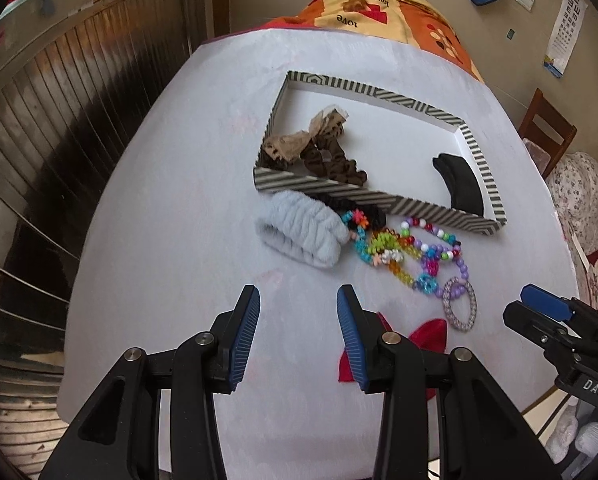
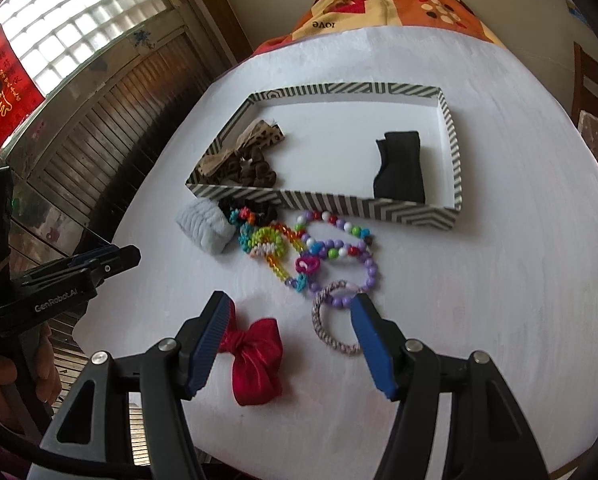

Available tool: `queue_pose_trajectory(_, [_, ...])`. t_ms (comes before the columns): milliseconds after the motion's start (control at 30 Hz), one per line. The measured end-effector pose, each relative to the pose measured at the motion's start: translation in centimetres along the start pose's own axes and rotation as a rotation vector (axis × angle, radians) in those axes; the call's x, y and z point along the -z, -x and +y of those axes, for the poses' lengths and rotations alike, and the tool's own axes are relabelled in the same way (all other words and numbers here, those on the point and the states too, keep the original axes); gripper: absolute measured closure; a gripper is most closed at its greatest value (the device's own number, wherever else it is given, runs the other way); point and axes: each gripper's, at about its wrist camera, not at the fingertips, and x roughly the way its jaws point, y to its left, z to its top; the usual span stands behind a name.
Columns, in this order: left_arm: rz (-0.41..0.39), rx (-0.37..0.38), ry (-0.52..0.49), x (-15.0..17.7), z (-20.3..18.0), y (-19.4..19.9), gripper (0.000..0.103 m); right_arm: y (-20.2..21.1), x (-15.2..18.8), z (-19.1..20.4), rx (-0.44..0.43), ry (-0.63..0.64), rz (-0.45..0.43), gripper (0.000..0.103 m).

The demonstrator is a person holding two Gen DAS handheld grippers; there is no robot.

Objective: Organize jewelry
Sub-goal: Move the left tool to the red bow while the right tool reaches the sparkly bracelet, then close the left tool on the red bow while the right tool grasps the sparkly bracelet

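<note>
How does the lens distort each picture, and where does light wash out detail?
Left wrist view: the fisheye bows the white table into a dome and bends the striped tray; corners go dark. Right wrist view: same bulge, and the window is blown out to white glare.

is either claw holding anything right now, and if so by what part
Nothing is held. The left claw is open over bare table. The right claw is open above the red bow, its pads not pressing on it.
</note>
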Motion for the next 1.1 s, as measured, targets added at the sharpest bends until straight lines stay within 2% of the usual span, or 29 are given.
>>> queue_pose_trajectory(400, [0.106,0.106,0.024,3.2,-0.5,-1.6,0.071,-1.5,3.1,-2.3,0.03,-0.052,0.063,0.037])
queue_pose_trajectory(567, [0.141,0.141,0.028,3.8,-1.5,-2.4,0.071,-2.2,2.9,-3.7,0.065,-0.055,0.046,0.037])
queue_pose_trajectory(733, [0.179,0.211,0.008,4.3,-3.1,-2.9,0.071,-3.9,2.2,-4.8,0.112,-0.022,0.045,0.037])
queue_pose_trajectory(833, [0.206,0.232,0.019,4.8,-3.6,-3.3,0.071,-5.2,1.9,-5.0,0.126,0.009,0.054,0.047])
queue_pose_trajectory(933, [0.217,0.246,0.052,5.0,-4.0,-3.7,0.071,-6.4,1.7,-4.9,0.149,0.039,0.062,0.054])
queue_pose_trajectory(1100, [0.24,0.293,0.216,4.7,-3.3,-4.7,0.071,-7.3,1.6,-4.2,0.16,0.088,0.047,0.056])
